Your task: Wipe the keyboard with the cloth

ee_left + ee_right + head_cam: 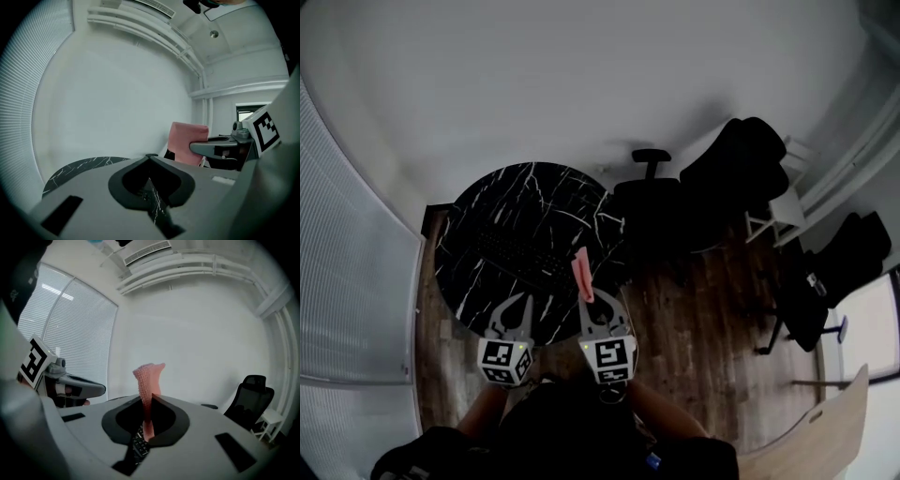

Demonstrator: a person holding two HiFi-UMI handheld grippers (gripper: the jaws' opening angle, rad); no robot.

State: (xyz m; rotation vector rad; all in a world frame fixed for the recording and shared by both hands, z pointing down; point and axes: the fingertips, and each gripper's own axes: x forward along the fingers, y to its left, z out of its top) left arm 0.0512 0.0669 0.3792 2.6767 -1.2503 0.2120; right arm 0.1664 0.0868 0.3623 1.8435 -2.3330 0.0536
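Observation:
A black keyboard (517,251) lies on the round black marble table (534,192); a few of its keys (138,444) show through the right gripper's frame. My right gripper (589,298) hangs over the table's near right edge, shut on a pink cloth (581,272) that stands up from its jaws (149,380). To its left my left gripper (523,296) is shut with nothing in it, over the table's near edge. In the left gripper view the cloth (187,140) shows to the right, beside the right gripper (215,147).
Black office chairs (652,202) (741,164) stand right of the table on a wooden floor. A white wall is behind the table and window blinds (347,262) run along the left. Another chair (251,397) shows in the right gripper view.

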